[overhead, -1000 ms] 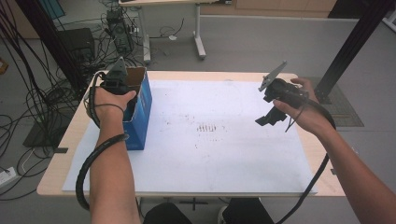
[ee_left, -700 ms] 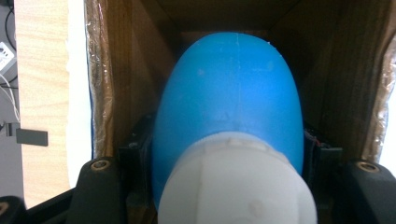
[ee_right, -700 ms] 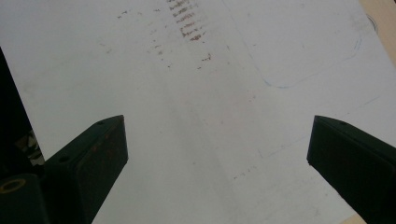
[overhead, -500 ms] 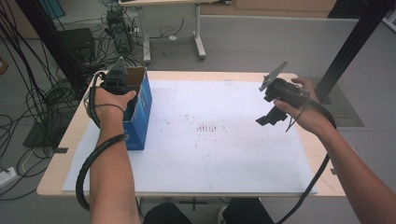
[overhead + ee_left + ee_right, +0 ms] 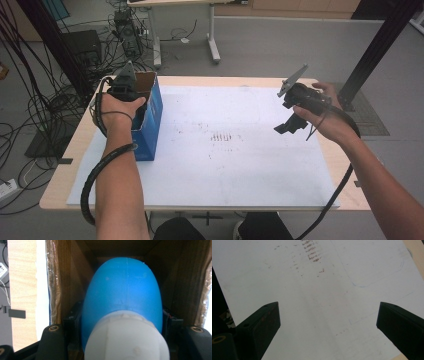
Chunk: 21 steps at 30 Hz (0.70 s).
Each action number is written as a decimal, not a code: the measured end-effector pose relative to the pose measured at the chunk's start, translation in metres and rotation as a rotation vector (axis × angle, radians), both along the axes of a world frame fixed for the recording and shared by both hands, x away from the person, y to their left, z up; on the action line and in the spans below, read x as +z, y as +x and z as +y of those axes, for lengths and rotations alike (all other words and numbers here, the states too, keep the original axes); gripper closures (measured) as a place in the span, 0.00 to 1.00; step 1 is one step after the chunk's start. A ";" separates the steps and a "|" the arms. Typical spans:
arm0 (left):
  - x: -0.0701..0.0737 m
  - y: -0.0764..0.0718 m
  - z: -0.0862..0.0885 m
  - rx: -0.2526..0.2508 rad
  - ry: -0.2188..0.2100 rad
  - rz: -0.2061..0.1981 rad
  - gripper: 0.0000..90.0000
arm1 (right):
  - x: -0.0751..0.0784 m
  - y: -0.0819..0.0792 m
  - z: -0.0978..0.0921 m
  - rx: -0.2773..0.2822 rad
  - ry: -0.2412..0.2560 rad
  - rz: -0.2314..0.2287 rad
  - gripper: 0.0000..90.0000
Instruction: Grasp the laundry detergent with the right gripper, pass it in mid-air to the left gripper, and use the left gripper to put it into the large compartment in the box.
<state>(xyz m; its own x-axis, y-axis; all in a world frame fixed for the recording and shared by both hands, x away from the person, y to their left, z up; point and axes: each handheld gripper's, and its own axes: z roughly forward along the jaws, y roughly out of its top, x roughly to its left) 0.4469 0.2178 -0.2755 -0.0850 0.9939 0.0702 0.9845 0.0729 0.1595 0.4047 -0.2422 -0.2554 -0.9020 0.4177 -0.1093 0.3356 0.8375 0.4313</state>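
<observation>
Left gripper view, left claw (image 5: 122, 340) clamped on blue-and-white bulb-shaped object (image 5: 122, 297) inside cardboard box (image 5: 150, 107), right claw (image 5: 328, 322) wide open, empty, raised above white counter sheet (image 5: 225, 160)

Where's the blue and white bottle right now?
The blue and white bottle sits between the left tongs' jaws, inside the open blue cardboard box at the table's left edge in the high view.

A white sheet (image 5: 240, 165) marked with brownish smudges (image 5: 222, 136) covers most of the wooden tabletop (image 5: 67, 165). Beyond the tabletop, on the grey floor (image 5: 280, 45), stands another table's white leg (image 5: 214, 47). Black cables (image 5: 45, 100) lie tangled at the left beside a dark box (image 5: 82, 45).
</observation>
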 end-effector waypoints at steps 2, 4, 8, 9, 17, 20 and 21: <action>0.000 0.000 0.000 0.000 0.002 -0.003 0.41 | 0.000 0.000 0.000 0.001 0.000 0.000 0.06; 0.000 0.000 0.000 0.001 0.002 -0.003 0.41 | 0.000 0.000 0.000 -0.001 0.000 0.000 0.06; 0.000 0.000 0.000 0.002 0.001 -0.004 0.41 | 0.000 0.000 0.000 0.001 -0.002 0.000 0.06; 0.000 0.000 0.000 0.002 -0.001 -0.003 0.41 | 0.001 0.000 0.000 0.005 -0.007 -0.002 0.06; 0.000 0.000 0.000 0.000 0.001 -0.005 0.41 | 0.001 0.000 0.000 -0.001 0.000 0.001 0.06; 0.000 0.000 0.000 0.000 0.000 -0.004 0.41 | 0.001 0.000 0.000 0.001 0.000 0.002 0.06; 0.000 0.000 0.000 0.000 0.000 -0.003 0.41 | 0.000 0.000 0.000 0.001 0.002 0.002 0.06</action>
